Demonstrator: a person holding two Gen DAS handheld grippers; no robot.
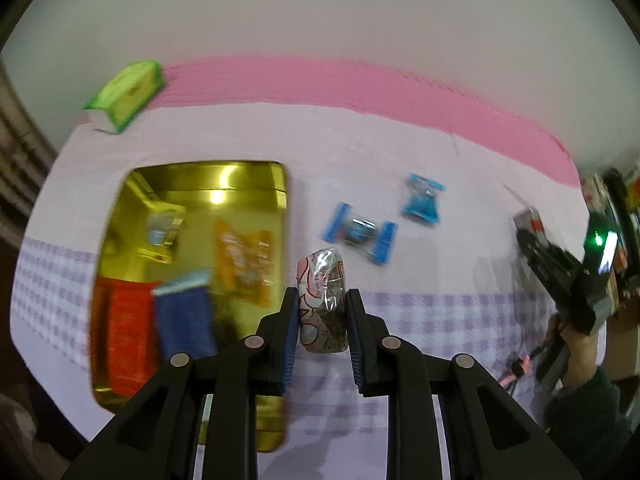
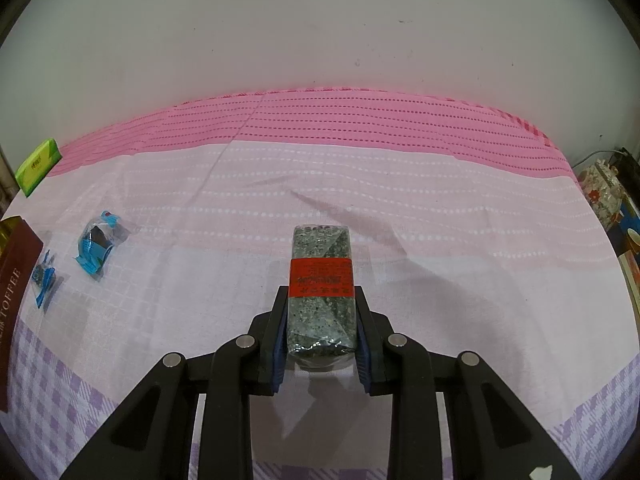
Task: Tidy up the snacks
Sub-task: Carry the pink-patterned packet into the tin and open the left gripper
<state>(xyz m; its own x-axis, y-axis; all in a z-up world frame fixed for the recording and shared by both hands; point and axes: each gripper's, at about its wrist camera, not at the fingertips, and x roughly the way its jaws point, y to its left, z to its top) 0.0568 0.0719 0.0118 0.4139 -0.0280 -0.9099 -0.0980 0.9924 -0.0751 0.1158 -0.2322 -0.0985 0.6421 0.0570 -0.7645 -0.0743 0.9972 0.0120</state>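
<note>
While the pink and lilac checked tablecloth point(image 2: 400, 200) fills most of both views, the gold tin point(image 1: 224, 178) takes the left half of the left wrist frame, open-topped, with an orange packet point(image 1: 242, 264), a red packet point(image 1: 128, 340) and a blue packet point(image 1: 184, 316) lying inside it. That frame is blurred.

Lower centre of the left wrist view, the left gripper point(image 1: 322, 304) points steeply down, its jaws clenched on a pink-and-white wrapped snack point(image 1: 322, 300) that sticks out lengthwise beyond the fingertips, just right of the tin's right wall.

Lower centre of the right wrist view, the right gripper point(image 2: 321, 312) tilts down toward the cloth, its jaws clamped on the sides of a grey speckled bar point(image 2: 322, 288) with a red band across its middle. The bar's far end reaches past the fingertips over the cloth; whether it touches the cloth I cannot tell.

At the right edge of the left wrist frame that same right gripper shows side-on, held by a hand point(image 1: 576, 344) with a dark sleeve below it.

A green box point(image 1: 126, 94) sits in the upper left, at the cloth's far edge. A brown lid point(image 2: 14, 280) lettered "TOFFEE" lies at the left edge of the right wrist frame.

Two small blue-wrapped sweets point(image 1: 360, 234) point(image 1: 422, 200) lie near each other on the cloth, right of the tin.
</note>
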